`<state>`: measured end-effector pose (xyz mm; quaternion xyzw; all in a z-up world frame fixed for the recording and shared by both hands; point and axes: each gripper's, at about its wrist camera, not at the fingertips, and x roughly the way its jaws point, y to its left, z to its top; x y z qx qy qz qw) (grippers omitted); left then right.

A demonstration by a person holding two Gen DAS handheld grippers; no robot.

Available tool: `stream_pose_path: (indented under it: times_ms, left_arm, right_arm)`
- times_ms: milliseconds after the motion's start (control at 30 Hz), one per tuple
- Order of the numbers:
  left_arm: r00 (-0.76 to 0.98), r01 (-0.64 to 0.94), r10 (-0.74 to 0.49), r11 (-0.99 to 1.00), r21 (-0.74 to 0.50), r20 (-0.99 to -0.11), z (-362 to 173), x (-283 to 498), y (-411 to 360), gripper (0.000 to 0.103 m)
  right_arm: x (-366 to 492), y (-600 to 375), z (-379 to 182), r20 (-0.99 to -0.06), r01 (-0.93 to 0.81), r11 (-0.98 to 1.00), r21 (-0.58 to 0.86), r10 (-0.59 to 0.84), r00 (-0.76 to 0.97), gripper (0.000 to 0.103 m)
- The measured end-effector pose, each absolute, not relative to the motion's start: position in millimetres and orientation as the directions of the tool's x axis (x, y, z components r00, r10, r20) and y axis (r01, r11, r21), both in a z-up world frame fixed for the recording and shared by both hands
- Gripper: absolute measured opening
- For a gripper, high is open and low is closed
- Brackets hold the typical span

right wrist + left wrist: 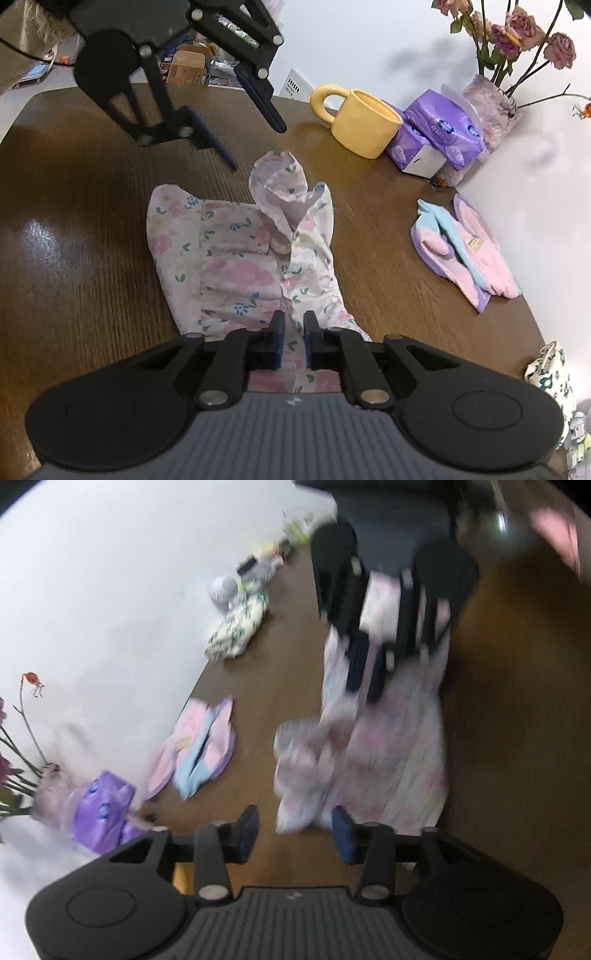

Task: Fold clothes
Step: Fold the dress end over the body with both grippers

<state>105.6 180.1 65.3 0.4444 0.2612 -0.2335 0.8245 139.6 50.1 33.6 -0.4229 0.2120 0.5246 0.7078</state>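
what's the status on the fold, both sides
Left hand-held gripper open, above the table, holding nothing. Right hand-held gripper shut on floral garment, near edge pinched. Garment half folded on table. Yellow mug clear of it.

Bare table (85, 229) left; mug (364, 122), seemingly tissue packs (441, 129) crowd right

Glossy brown wooden table (81, 236) against white wall (369, 40)

Your floral garment (236, 266) — thin white fabric printed with pink blossoms and small blue flowers — lies partly folded on the brown tabletop (74, 258). Its far end is crumpled, one ruffled piece standing up in a loose peak — the near edge sits pinched between the right gripper's fingers (277, 332).
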Motion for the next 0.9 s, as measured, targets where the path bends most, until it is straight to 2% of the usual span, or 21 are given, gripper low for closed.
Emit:
stream_pose_path:
  times_ms: [100, 200, 300, 367, 400, 433, 600, 833, 867, 900]
  left_arm:
    - [0.745, 0.639, -0.217, 0.505, 0.58, -0.631, 81, 108, 171, 0.048]
    - [0.761, 0.628, -0.182, 0.444, 0.639, -0.622, 74, 114, 148, 0.048]
    - [0.737, 0.653, -0.15, 0.41, 0.637, -0.66, 67, 126, 135, 0.047]
    - [0.72, 0.668, -0.119, 0.389, 0.635, -0.684, 60, 133, 132, 0.034]
    - [0.706, 0.683, -0.109, 0.368, 0.631, -0.7, 53, 136, 132, 0.013]
    - [0.693, 0.697, -0.102, 0.349, 0.627, -0.714, 47, 134, 133, 0.004]
    - [0.653, 0.734, -0.064, 0.297, 0.61, -0.754, 21, 117, 142, 0.004]
    - [0.662, 0.718, -0.075, 0.348, 0.602, -0.746, 8, 112, 149, 0.004]
    - [0.67, 0.711, -0.073, 0.35, 0.61, -0.739, 9, 110, 149, 0.005]
    - [0.678, 0.703, -0.07, 0.352, 0.618, -0.731, 10, 108, 148, 0.01]
  right_arm:
    - [135, 47, 44, -0.738, -0.921, 0.092, -0.377, 0.571, 0.359, 0.02]
    - [130, 43, 56, -0.732, -0.921, 0.091, -0.378, 0.58, 0.357, 0.021]
    - [131, 44, 65, -0.722, -0.914, 0.106, -0.391, 0.581, 0.376, 0.021]
    - [136, 48, 66, -0.715, -0.902, 0.125, -0.414, 0.569, 0.407, 0.021]
    - [140, 51, 66, -0.716, -0.899, 0.136, -0.416, 0.561, 0.415, 0.021]
    - [144, 54, 64, -0.719, -0.9, 0.146, -0.412, 0.554, 0.419, 0.021]
    - [153, 63, 46, -0.745, -0.912, 0.151, -0.382, 0.534, 0.4, 0.02]
    - [150, 70, 21, -0.762, -0.917, 0.149, -0.37, 0.515, 0.391, 0.019]
    - [149, 70, 21, -0.76, -0.915, 0.153, -0.372, 0.515, 0.395, 0.019]
    - [148, 70, 22, -0.759, -0.914, 0.157, -0.374, 0.515, 0.399, 0.019]
